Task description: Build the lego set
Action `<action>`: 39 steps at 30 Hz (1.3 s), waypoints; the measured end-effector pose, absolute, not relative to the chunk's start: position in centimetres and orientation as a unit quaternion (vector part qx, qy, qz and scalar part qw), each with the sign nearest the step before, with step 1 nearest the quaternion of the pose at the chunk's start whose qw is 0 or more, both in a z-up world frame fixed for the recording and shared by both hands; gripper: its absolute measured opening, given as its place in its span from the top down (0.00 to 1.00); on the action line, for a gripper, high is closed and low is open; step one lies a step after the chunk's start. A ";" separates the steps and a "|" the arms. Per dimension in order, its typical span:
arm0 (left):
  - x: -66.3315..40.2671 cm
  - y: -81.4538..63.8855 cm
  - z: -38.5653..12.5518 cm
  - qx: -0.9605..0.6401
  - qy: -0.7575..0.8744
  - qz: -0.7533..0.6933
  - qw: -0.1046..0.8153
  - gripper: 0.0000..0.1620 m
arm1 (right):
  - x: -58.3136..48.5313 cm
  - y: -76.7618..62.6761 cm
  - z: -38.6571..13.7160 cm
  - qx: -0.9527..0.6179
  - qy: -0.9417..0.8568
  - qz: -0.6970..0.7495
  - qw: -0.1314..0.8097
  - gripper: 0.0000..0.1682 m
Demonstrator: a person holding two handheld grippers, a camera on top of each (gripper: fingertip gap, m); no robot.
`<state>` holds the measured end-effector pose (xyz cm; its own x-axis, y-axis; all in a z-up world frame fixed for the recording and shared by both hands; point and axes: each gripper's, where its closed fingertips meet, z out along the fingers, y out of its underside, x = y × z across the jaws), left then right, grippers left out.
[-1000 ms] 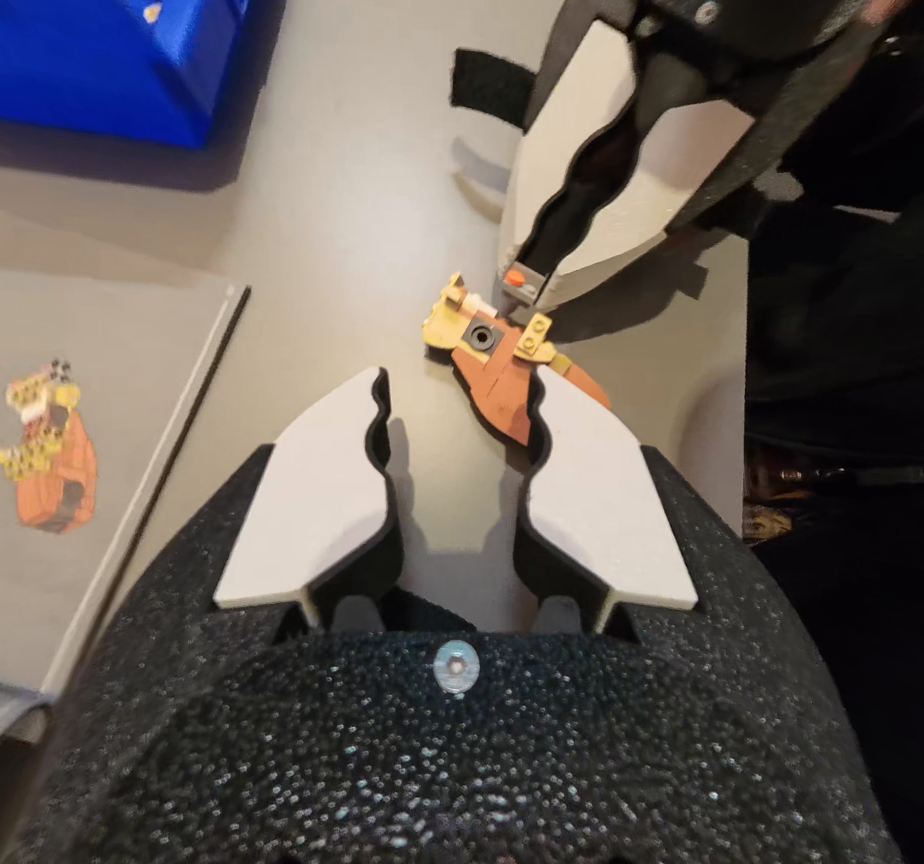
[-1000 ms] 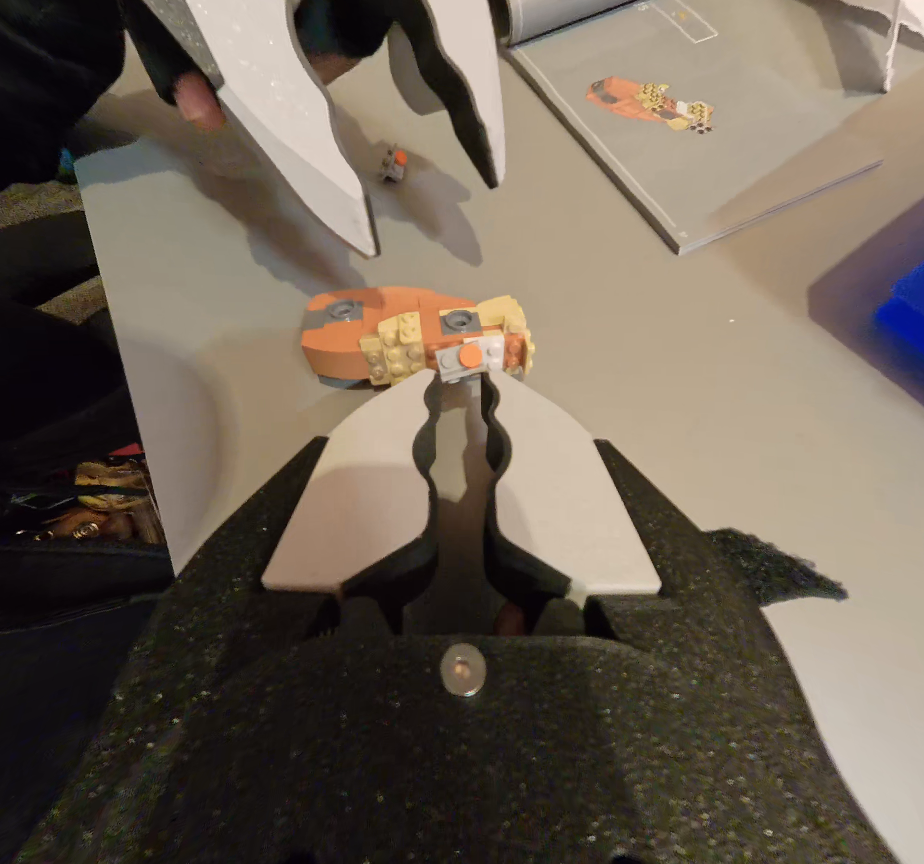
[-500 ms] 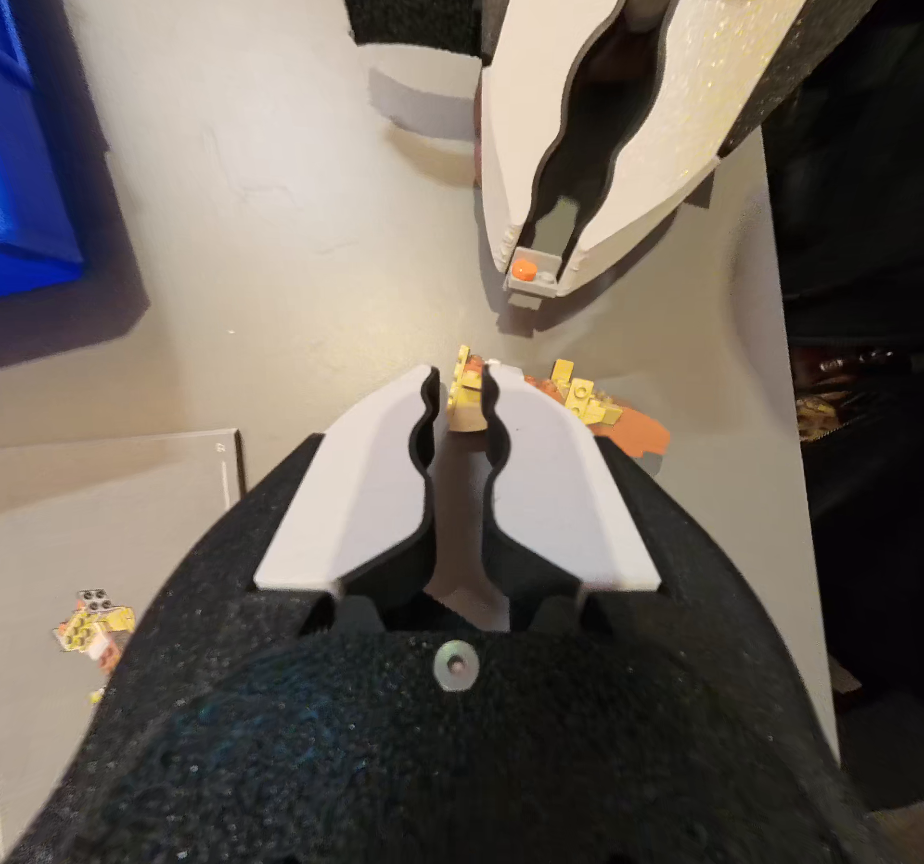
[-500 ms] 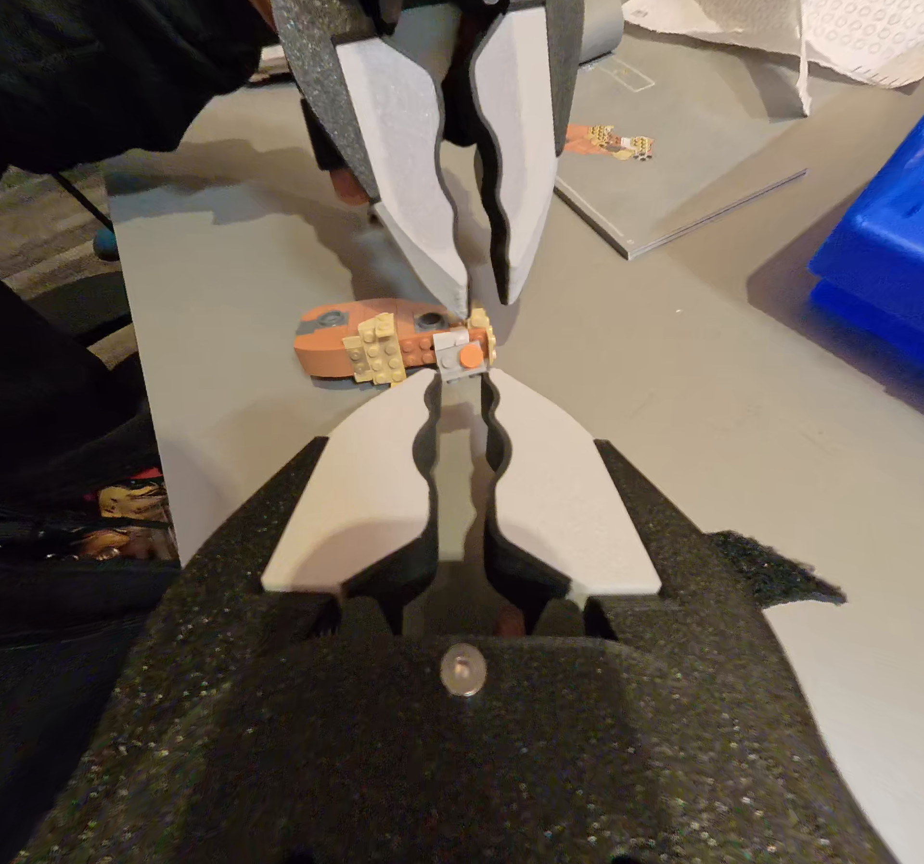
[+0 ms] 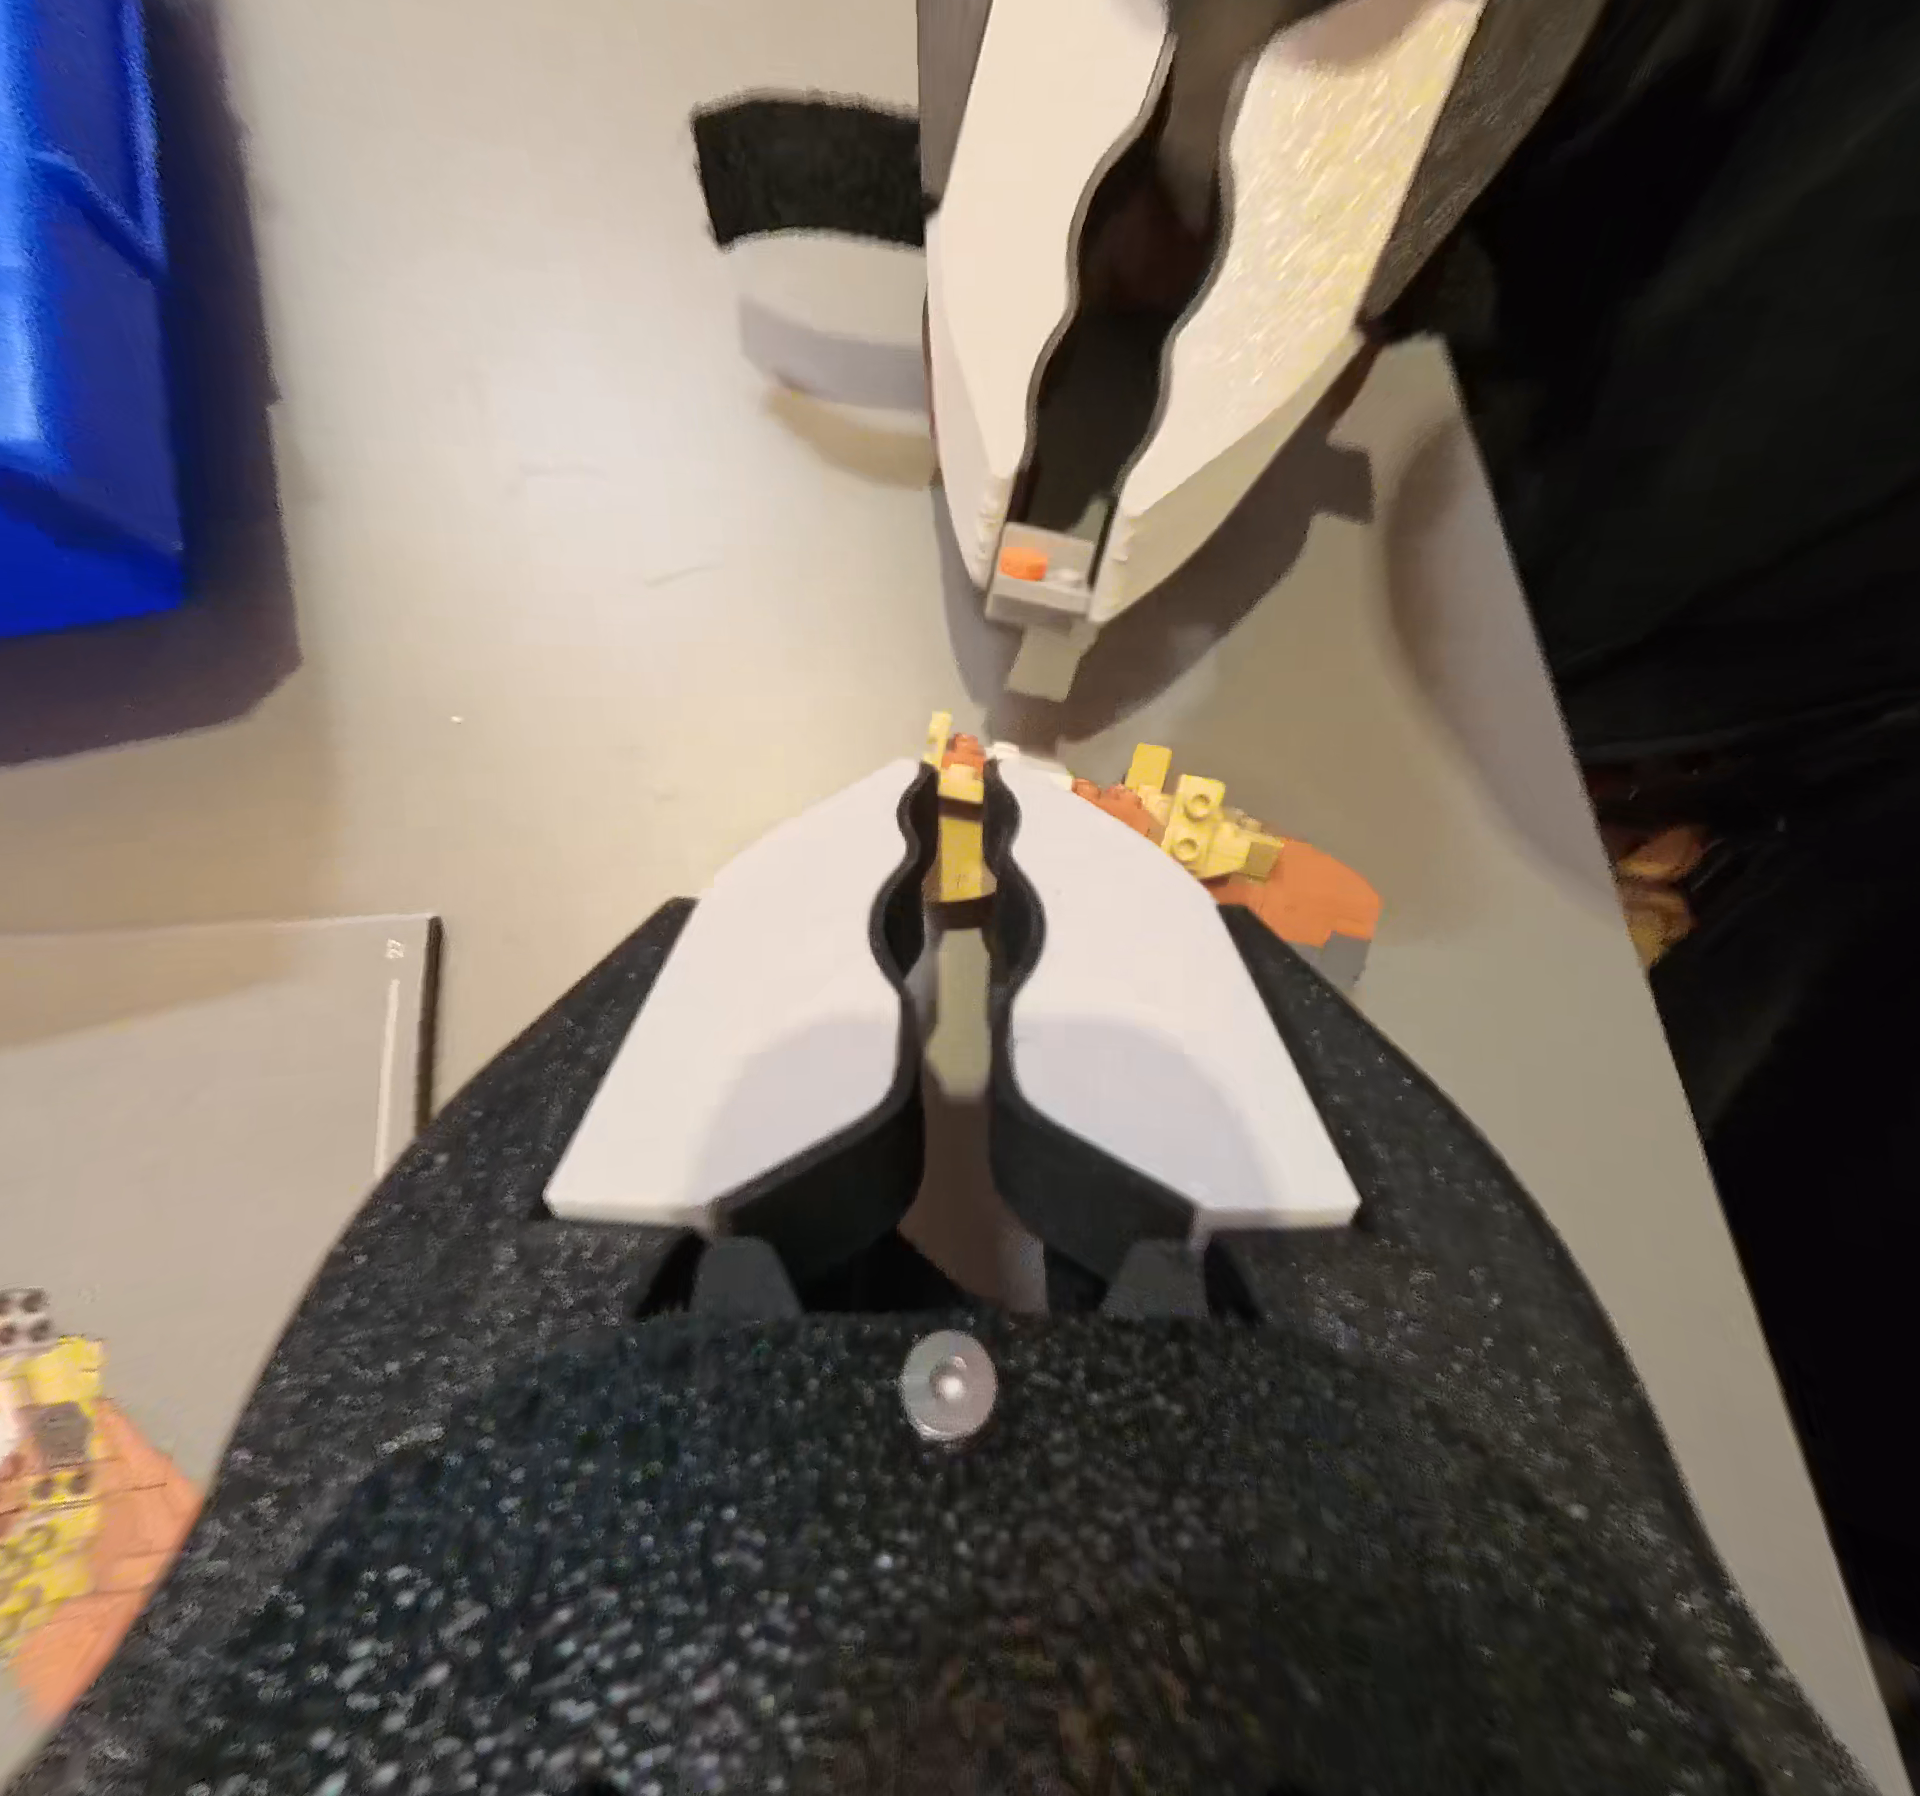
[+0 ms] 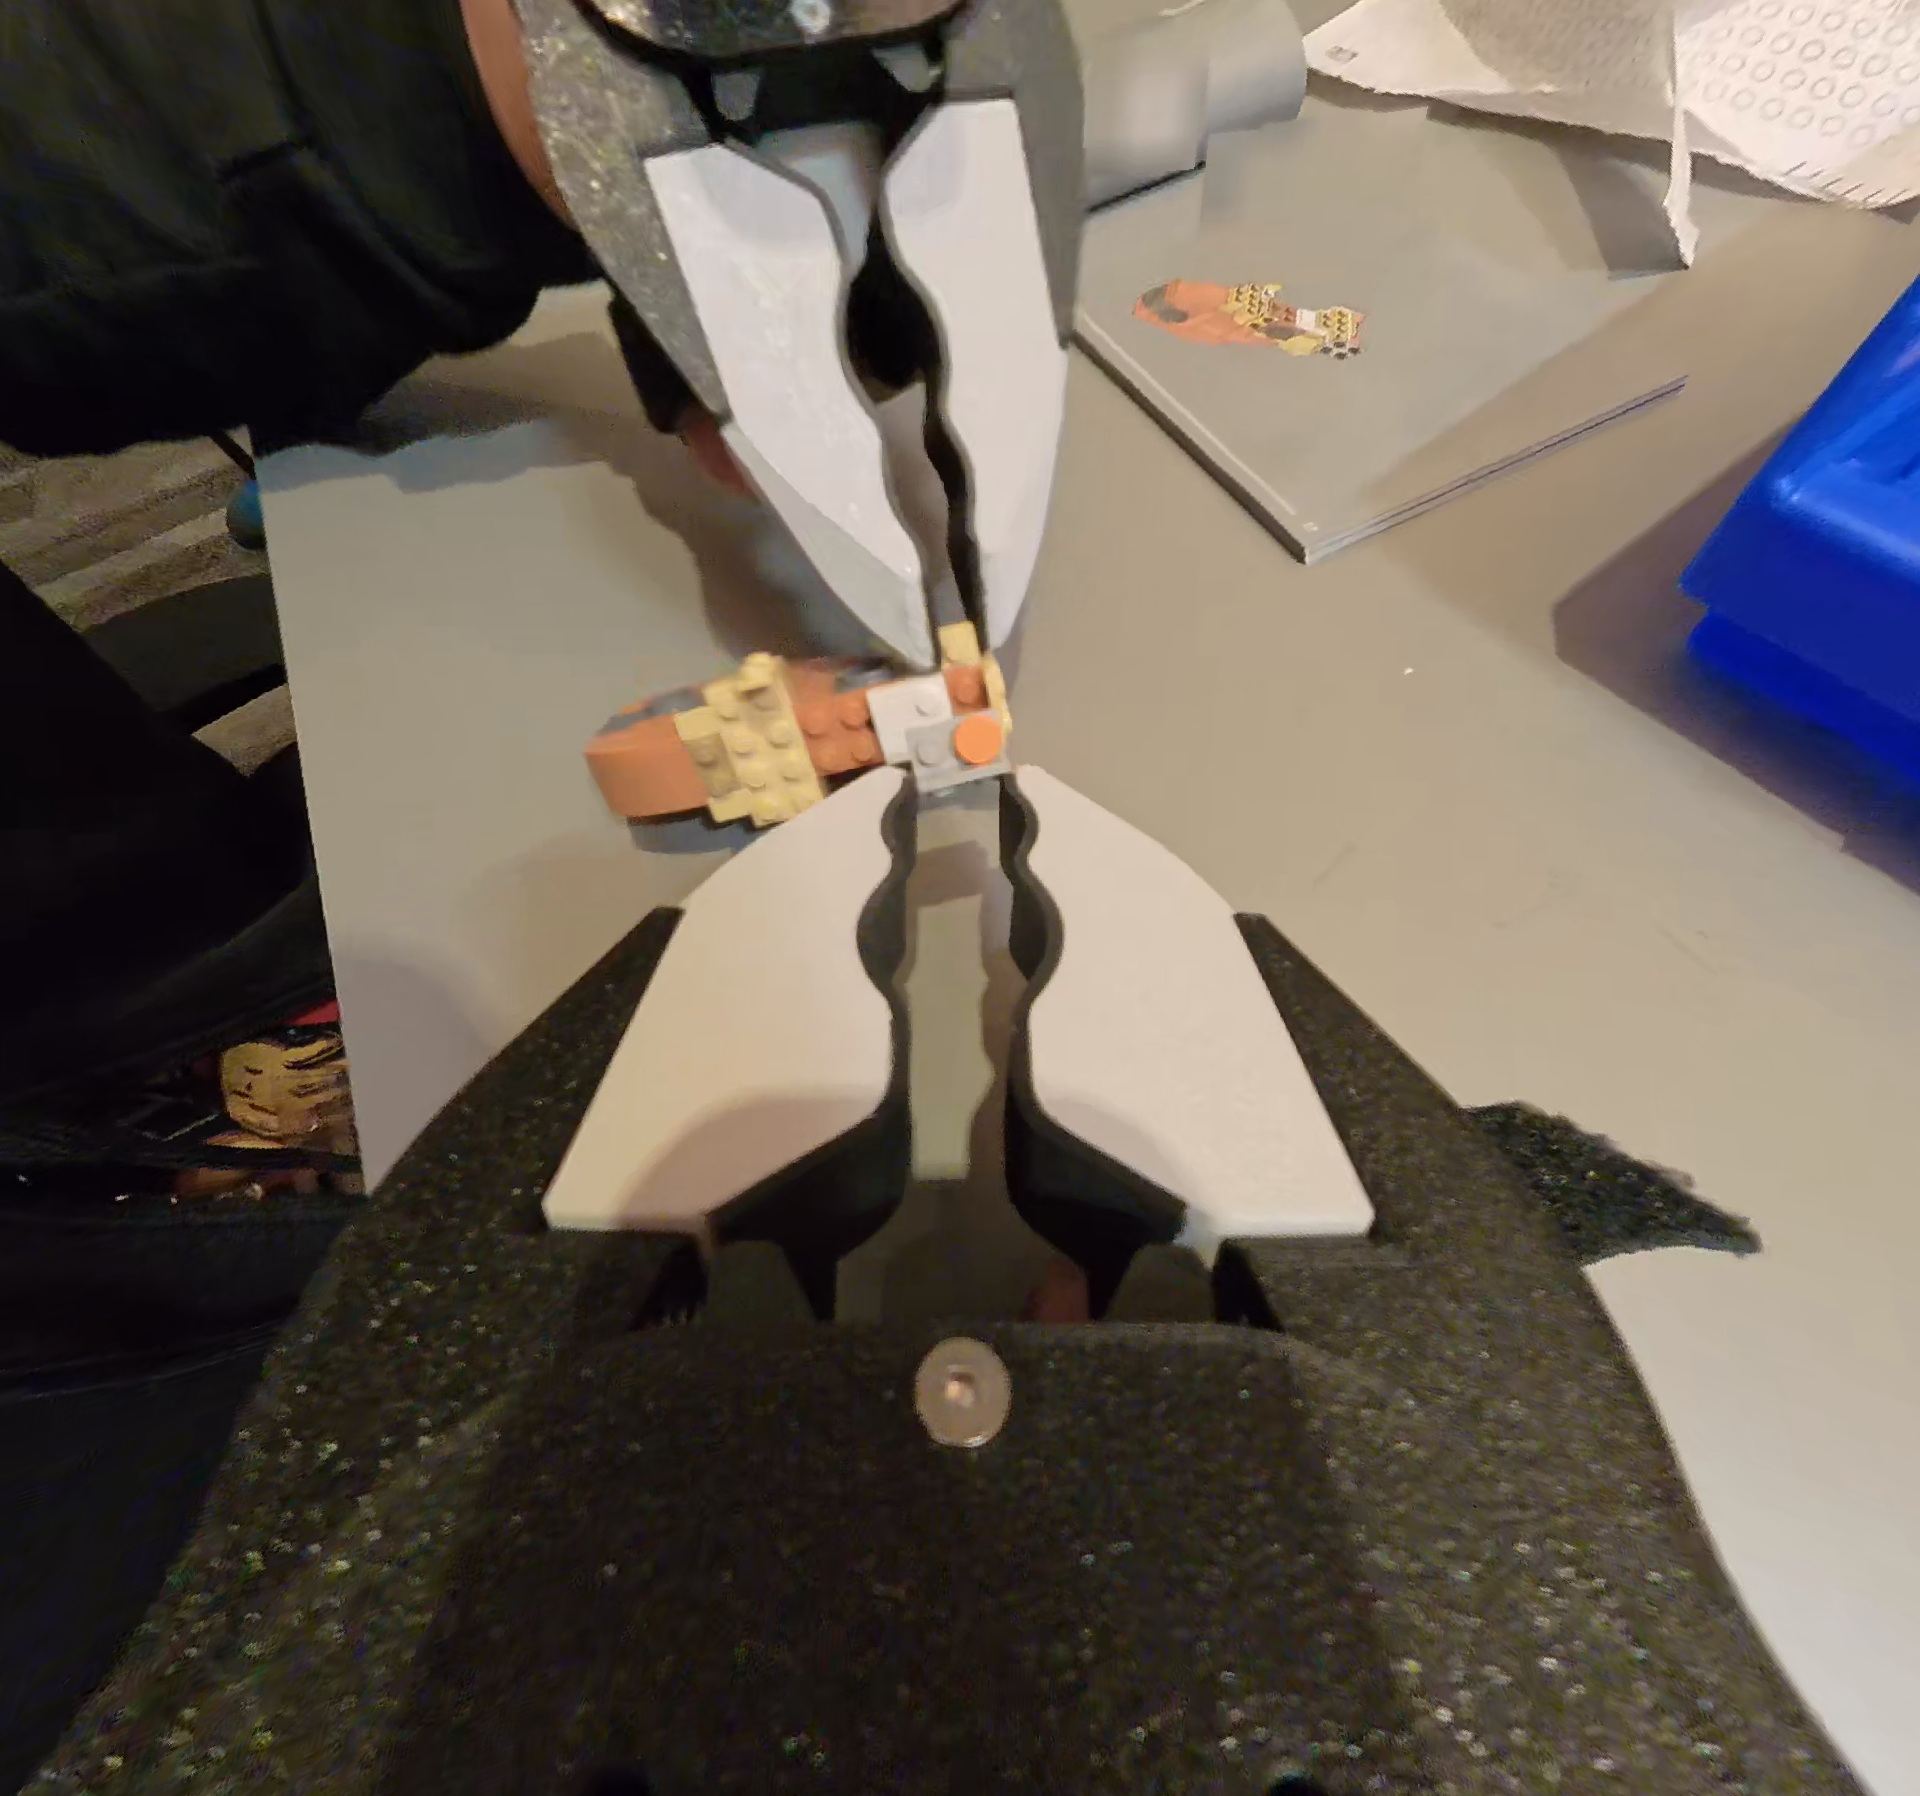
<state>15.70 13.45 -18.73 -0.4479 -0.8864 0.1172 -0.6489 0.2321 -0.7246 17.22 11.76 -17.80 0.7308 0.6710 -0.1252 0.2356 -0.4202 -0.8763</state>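
The orange and tan lego model [image 6: 665,764] lies on the grey table [image 6: 1351,811] near its edge. My left gripper [image 5: 961,780] is shut on the model's tan end [image 5: 958,842]; in the right wrist view it [image 6: 951,640] comes down from above. My right gripper [image 6: 956,790] is shut on a small grey piece with an orange round stud [image 6: 940,759]. It holds the piece against the model's tan end, next to the left fingertips. In the left wrist view the right gripper [image 5: 1049,583] and its piece [image 5: 1039,593] hang just beyond the model [image 5: 1299,884].
A grey instruction booklet [image 6: 1351,416] lies open past the model, also in the left wrist view [image 5: 208,1071]. A blue bin [image 6: 1829,583] stands at the right. A torn white paper bag [image 6: 1662,32] lies at the back. The table edge [image 6: 301,759] is close to the model. Only a small space, under 4 cm, lies between the two pairs of fingers.
My left gripper has moved onto the model's tan end and shut on it. My right gripper has kept hold of the grey piece, staying close to the model.
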 end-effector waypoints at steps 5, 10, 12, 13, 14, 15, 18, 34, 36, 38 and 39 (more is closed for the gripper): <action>14.7 12.7 -16.0 -0.500 0.680 -0.474 0.251 0.95 | 17.0 12.0 -16.8 -0.786 -0.287 0.247 0.489 0.91; 13.4 12.2 -15.2 -0.508 0.635 -0.503 0.293 0.95 | 15.7 11.6 -16.0 -0.756 -0.320 0.270 0.504 0.91; 13.2 11.9 -15.0 -0.506 0.630 -0.509 0.297 0.95 | 15.1 11.6 -16.0 -0.751 -0.332 0.270 0.503 0.91; 13.1 11.8 -15.0 -0.505 0.629 -0.511 0.298 0.95 | 14.9 11.6 -16.0 -0.749 -0.336 0.268 0.503 0.91; 13.0 11.7 -14.9 -0.504 0.626 -0.514 0.300 0.95 | 14.7 11.6 -16.0 -0.748 -0.340 0.268 0.503 0.91; 12.9 11.6 -14.7 -0.502 0.622 -0.520 0.301 0.95 | 14.5 11.6 -15.9 -0.747 -0.343 0.269 0.503 0.91; 12.8 11.4 -14.2 -0.505 0.601 -0.538 0.307 0.95 | 14.3 11.6 -15.6 -0.742 -0.343 0.276 0.506 0.91; 12.1 11.4 -12.7 -0.523 0.530 -0.575 0.339 0.96 | 13.5 11.7 -14.8 -0.736 -0.366 0.265 0.505 0.91; 12.1 11.3 -12.7 -0.523 0.529 -0.576 0.339 0.96 | 13.3 11.7 -14.8 -0.736 -0.368 0.261 0.504 0.91; 12.0 11.4 -12.6 -0.526 0.524 -0.577 0.341 0.96 | 13.3 11.8 -14.7 -0.738 -0.371 0.255 0.503 0.91; 12.0 11.5 -12.6 -0.526 0.521 -0.579 0.341 0.96 | 13.2 11.9 -14.7 -0.738 -0.372 0.253 0.503 0.91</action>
